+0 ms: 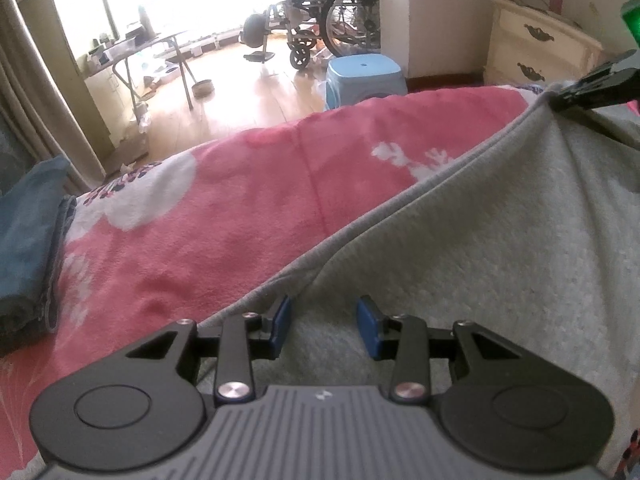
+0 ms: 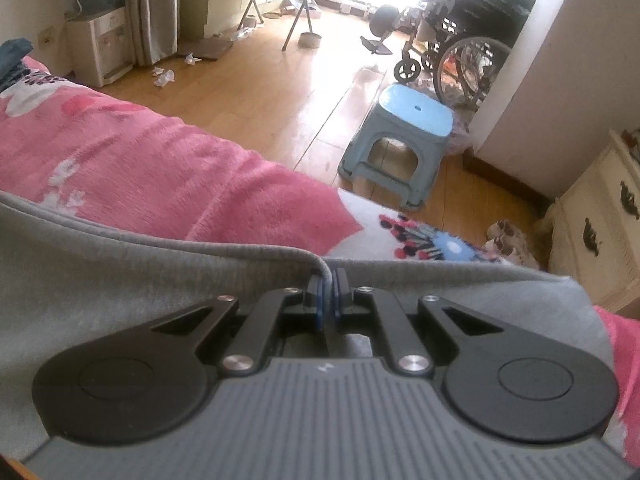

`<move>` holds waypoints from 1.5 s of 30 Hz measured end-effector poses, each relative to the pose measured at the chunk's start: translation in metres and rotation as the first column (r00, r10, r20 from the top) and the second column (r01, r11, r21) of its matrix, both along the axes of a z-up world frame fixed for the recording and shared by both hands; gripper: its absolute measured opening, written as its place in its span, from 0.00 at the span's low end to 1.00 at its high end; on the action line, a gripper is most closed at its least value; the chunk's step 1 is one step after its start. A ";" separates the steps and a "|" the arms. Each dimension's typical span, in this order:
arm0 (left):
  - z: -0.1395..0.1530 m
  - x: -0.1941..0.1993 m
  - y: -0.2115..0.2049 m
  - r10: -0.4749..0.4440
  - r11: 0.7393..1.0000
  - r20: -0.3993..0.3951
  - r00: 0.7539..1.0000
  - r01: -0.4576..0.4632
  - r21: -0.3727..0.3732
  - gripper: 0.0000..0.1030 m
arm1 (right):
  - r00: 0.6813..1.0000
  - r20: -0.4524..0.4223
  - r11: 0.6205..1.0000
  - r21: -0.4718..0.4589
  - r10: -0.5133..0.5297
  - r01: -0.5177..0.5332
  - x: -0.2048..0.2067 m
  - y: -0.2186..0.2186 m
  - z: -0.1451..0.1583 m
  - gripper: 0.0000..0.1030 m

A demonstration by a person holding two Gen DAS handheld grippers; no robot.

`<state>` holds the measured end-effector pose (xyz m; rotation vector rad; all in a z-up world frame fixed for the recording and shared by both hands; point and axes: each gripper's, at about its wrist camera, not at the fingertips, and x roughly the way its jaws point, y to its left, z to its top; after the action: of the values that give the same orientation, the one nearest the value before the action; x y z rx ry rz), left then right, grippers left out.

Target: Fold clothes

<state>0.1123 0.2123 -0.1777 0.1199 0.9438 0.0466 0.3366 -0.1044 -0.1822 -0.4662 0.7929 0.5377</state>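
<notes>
A grey garment lies spread over a pink patterned blanket on the bed. My left gripper hovers over the garment's near edge with its blue pads apart and nothing pinched between them. In the right wrist view the right gripper is shut on the garment's folded hem, which bunches up between the blue pads. From the left wrist view that right gripper shows at the upper right, lifting the far corner of the cloth.
Folded blue clothes sit on the bed at the left. Beyond the bed edge stand a light blue stool, a wheelchair, a folding table and a cream nightstand on the wooden floor.
</notes>
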 end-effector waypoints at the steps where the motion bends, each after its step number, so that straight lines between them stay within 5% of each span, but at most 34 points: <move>1: 0.000 0.000 0.000 -0.004 1.000 -0.002 1.000 0.004 0.003 0.38 | 1.000 -0.009 1.000 0.004 -0.007 0.007 0.002 0.000 -0.004 0.03; 8: 0.016 0.003 0.003 0.005 1.000 0.011 1.000 -0.004 -0.022 0.38 | 0.999 -0.043 0.999 0.034 -0.023 0.024 0.006 -0.001 -0.019 0.03; 14: 0.040 0.040 -0.018 -0.063 0.985 0.089 0.994 0.076 -0.156 0.34 | 0.996 -0.088 0.997 0.063 -0.027 0.032 0.014 -0.006 -0.021 0.03; 17: 0.038 0.073 -0.046 -0.157 0.938 0.076 0.985 0.173 -0.300 0.09 | 0.994 -0.106 0.997 0.073 -0.027 0.035 0.018 -0.006 -0.021 0.03; 19: 0.036 0.092 -0.070 -0.213 0.898 0.088 0.973 0.230 -0.374 0.08 | 0.993 -0.116 0.996 0.079 -0.027 0.036 0.020 -0.007 -0.022 0.04; 23: 0.023 0.118 -0.111 -0.315 0.860 0.116 0.942 0.335 -0.386 0.06 | 0.991 -0.130 0.996 0.089 -0.013 0.025 0.023 -0.008 -0.022 0.04; 28: -0.012 0.138 -0.107 -0.253 0.883 0.050 0.966 0.252 -0.397 0.01 | 0.991 -0.137 0.994 0.111 0.001 0.015 0.026 -0.014 -0.022 0.04; 31: -0.021 0.145 -0.089 -0.212 0.846 0.023 0.977 0.196 -0.497 0.03 | 0.987 -0.160 0.990 0.141 -0.004 0.027 0.030 -0.019 -0.021 0.05; 34: -0.026 0.152 -0.077 -0.195 0.817 -0.006 0.981 0.159 -0.554 0.03 | 0.982 -0.183 0.983 0.170 -0.040 0.071 0.035 -0.030 -0.015 0.30; 36: -0.027 0.155 -0.073 -0.210 0.814 -0.016 0.978 0.165 -0.557 0.03 | 0.974 -0.200 0.976 0.165 -0.107 0.141 0.039 -0.041 -0.008 0.56; 42: -0.027 0.164 -0.073 -0.279 0.819 -0.045 0.959 0.213 -0.534 0.03 | 0.963 -0.165 0.910 0.326 -0.212 0.256 0.007 -0.086 0.044 0.57; 45: -0.026 0.174 -0.074 -0.313 0.820 -0.083 0.946 0.225 -0.526 0.03 | 0.978 -0.199 0.923 0.363 -0.059 0.129 -0.024 -0.065 0.048 0.47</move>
<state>0.2859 0.1379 -0.2038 -0.2420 1.0691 -0.4870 0.3123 -0.1689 -0.1342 -0.0229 0.8616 0.6320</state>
